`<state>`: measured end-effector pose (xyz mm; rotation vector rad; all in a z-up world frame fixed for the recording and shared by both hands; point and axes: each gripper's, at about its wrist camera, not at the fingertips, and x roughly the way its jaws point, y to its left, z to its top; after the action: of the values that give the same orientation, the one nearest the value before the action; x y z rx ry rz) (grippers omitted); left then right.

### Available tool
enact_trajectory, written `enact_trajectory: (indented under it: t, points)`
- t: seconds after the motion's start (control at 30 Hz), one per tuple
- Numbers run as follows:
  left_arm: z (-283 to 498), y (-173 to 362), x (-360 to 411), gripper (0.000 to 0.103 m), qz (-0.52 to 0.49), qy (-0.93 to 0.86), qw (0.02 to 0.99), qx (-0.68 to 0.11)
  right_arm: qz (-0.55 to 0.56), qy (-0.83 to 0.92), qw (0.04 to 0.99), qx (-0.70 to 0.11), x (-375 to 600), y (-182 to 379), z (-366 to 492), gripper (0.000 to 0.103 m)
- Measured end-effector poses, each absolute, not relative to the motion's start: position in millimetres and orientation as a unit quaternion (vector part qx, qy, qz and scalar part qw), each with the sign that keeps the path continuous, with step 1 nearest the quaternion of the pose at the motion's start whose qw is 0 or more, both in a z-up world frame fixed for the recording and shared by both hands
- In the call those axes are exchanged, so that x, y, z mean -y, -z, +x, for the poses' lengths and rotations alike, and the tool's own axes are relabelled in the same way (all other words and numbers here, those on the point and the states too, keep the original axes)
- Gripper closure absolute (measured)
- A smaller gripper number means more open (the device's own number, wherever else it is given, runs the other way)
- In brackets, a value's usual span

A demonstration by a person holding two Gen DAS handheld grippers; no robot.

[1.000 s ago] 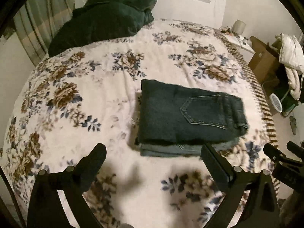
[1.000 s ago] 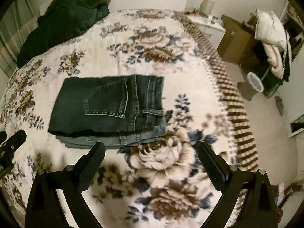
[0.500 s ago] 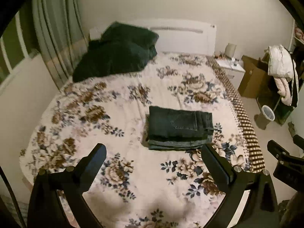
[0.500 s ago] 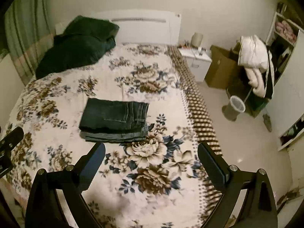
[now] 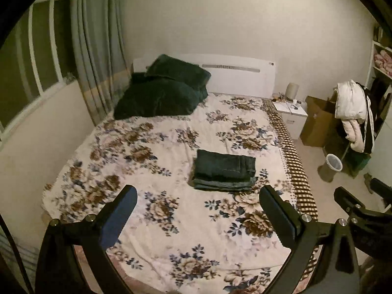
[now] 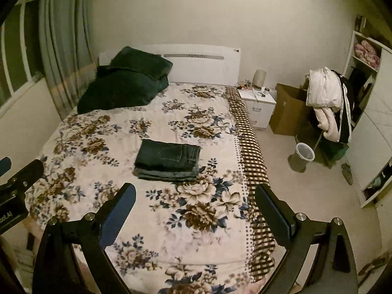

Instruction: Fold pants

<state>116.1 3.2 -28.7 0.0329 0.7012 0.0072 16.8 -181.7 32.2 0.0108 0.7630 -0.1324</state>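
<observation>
Nearest, the left gripper point(image 5: 198, 204) and right gripper point(image 6: 196, 202) hang above the floral bedspread point(image 5: 156, 161), jaws spread wide and empty. Beyond them the pants point(image 5: 224, 170) lie folded mid-bed, with dark green pillows point(image 5: 161, 93) against the headboard point(image 5: 240, 78).

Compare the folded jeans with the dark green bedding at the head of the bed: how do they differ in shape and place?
The folded jeans form a flat, neat rectangle of stacked layers; the dark green bedding is a loose, rumpled heap. The jeans lie mid-bed on the floral blanket; the bedding sits against the white headboard, near the curtain side. The jeans look much smaller than the bedding. Both are dark fabric, and neither open gripper touches them.
</observation>
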Motion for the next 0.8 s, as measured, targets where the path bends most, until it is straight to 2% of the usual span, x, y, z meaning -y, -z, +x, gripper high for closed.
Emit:
enact_trajectory:
  t: [0.23, 0.4, 0.6, 0.8]
  points:
    - [74.6, 9.1, -10.4, 0.001, 0.022, 0.009, 0.942, -0.335, -0.007, 0.064, 0.936, -0.345, 161.3, -78.3, -48.6, 0.003]
    - [62.1, 3.0, -18.1, 0.001, 0.021, 0.009, 0.944, -0.329, -0.004, 0.063, 0.938, -0.341, 151.9, -90.7, -72.2, 0.003]
    - [61.5, 4.6, -18.6, 0.000, 0.016, 0.019, 0.945, -0.325, 0.007, 0.068, 0.938, -0.338, 151.1, -94.8, -79.2, 0.002]
    - [83.6, 19.2, -17.7, 0.000, 0.011, 0.015, 0.943, -0.333, 0.004, 0.081, 0.939, -0.334, 155.8, -82.4, -49.9, 0.002]
